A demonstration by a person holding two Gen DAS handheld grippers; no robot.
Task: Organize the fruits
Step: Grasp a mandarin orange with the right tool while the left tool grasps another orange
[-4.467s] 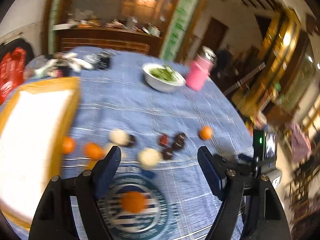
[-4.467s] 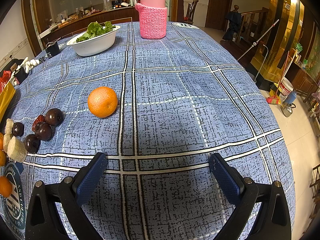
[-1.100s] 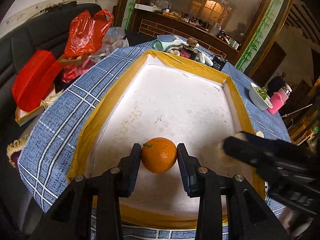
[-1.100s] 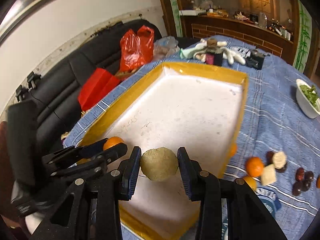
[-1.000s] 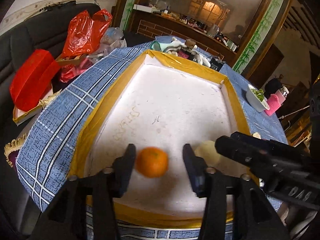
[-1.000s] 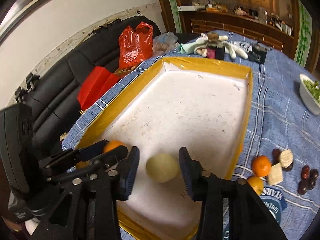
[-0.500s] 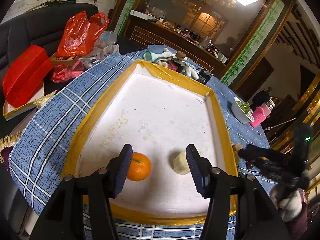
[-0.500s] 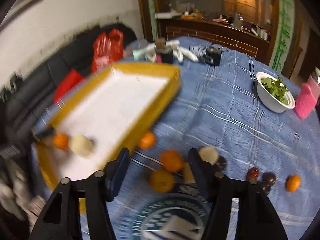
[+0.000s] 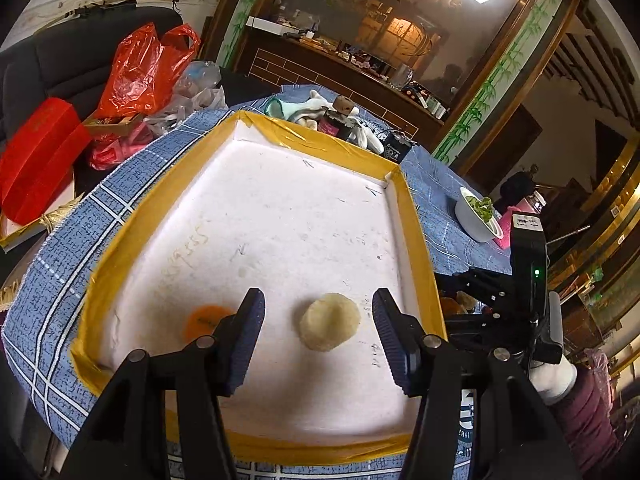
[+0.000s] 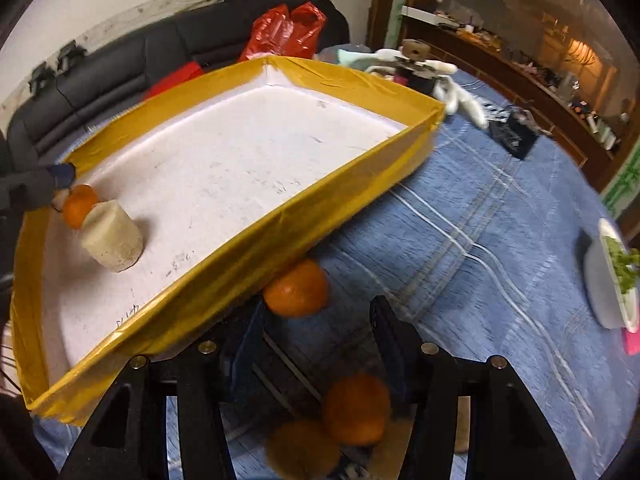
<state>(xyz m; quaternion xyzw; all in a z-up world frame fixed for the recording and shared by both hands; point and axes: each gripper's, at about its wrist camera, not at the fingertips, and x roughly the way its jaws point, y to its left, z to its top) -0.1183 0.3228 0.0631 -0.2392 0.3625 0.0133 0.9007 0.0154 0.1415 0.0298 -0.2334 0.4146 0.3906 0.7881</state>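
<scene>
Tabletop [image 10: 500,240] under a blue plaid cloth, carrying everything below.

Tray [image 9: 132,240]: large, shallow, white floor, rim wrapped in yellow tape. Takes up the left half of the tabletop in the right wrist view.

Red plastic bag [image 9: 140,68] and a flat red box [image 9: 36,160] on the black sofa past the tray's far left.

White bowl of greens [image 9: 476,220] at the far right of the cloth, well apart from the tray.

Inside the tray, near end: 1 pale cut fruit chunk [image 9: 330,322], cylinder-shaped, standing on its flat end, and 1 orange [image 9: 202,320] just left of it. From the right wrist view the 2 look touching or nearly so; cannot tell which.

On the cloth: 1 orange [image 10: 298,288] against the tray's outer wall, 2 more oranges [image 10: 356,408] nearer the camera, blurred.

Left gripper [image 9: 318,320]: above the tray's near end, jaws spread and having just widened, nothing pinched. The pale chunk shows between the fingers but clear of both pads; the tray orange sits partly behind the left finger.

Right gripper [image 10: 316,344]: over the cloth just off the tray's right wall, jaws spread after narrowing slightly, nothing held. The orange by the wall lies just beyond the fingertips.
</scene>
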